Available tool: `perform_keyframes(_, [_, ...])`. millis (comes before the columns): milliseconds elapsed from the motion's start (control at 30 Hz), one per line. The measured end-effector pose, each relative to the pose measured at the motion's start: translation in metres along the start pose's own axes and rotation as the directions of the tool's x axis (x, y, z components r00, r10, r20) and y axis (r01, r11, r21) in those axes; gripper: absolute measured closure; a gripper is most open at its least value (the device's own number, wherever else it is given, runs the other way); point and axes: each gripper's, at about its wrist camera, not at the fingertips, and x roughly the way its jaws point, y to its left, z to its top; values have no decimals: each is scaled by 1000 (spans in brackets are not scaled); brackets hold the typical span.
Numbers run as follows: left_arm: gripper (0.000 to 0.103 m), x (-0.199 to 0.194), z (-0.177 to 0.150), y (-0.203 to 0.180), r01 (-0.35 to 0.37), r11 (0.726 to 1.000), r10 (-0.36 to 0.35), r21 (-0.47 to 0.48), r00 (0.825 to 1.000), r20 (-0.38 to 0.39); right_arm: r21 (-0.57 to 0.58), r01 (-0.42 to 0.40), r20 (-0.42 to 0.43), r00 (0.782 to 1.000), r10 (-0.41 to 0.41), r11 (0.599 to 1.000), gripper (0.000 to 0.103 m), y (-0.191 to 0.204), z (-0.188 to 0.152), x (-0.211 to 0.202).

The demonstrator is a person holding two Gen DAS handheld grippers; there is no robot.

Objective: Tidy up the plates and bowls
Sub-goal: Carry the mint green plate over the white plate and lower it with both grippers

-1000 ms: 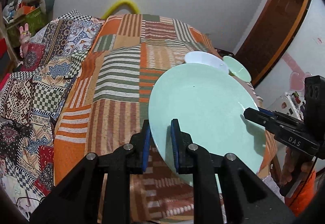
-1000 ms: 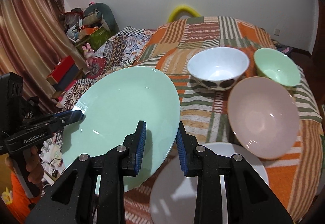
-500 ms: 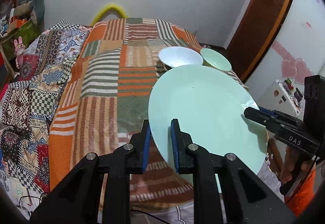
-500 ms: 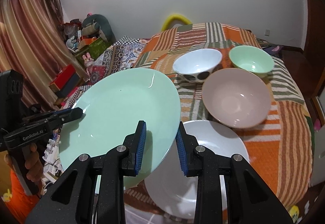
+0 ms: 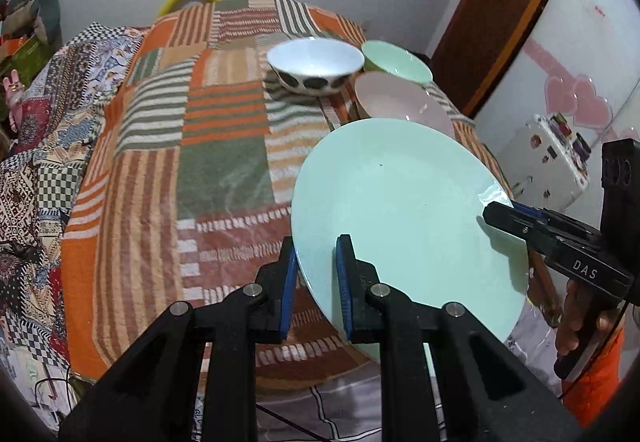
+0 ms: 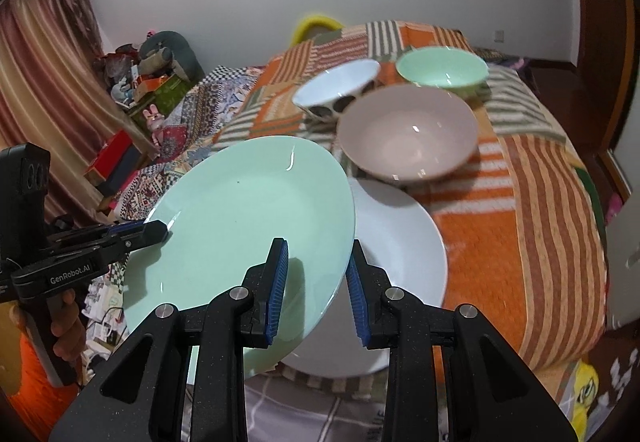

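Held: mint-green plate (image 6: 248, 226), clamped at opposite rims by left gripper (image 5: 316, 274) and right gripper (image 6: 316, 282), partly above white plate (image 6: 400, 242).
Done: apparently nothing stacked.
Left: pink bowl (image 6: 408, 133), spotted bowl (image 6: 336, 89), green bowl (image 6: 442, 67) stand separate on the patchwork blanket (image 5: 160, 169).

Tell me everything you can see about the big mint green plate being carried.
The mint green plate is large, round and shallow, glossy like glazed ceramic or melamine, with a tiny dark speck on its face and nothing on it. It is held tilted in the air over the bed's near edge, partly above the white plate. The left hand-held gripper clamps one rim and the right hand-held gripper the opposite rim; nothing else touches it.
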Motion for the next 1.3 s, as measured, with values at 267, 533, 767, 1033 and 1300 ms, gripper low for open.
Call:
perform_keyframes(267, [86,31,-9,-11,7,1000,-6,14,997,-83,70,7,-42,999,-4,998,76,-21,-20,5])
perform_keyframes(533, [86,60,-10,-18,12,1000,-9,22,989,-150,110,26,-79,997,-17,994,76,-35,-29,12])
perform_keyframes(767, [86,79,-5,-21,9,1000,-3,28,983,-185,117,50,-110,993,-37,992,76,-45,-31,23])
perform_keyframes(1033, [86,92,4,-20,-8,999,15,37,981,-196,122,57,-122,992,-42,991,76,-50,-27,30])
perform_keyframes(1300, [86,99,11,-19,-14,999,23,45,981,-194,131,54,-115,993,-39,990,75,-53,-22,35])
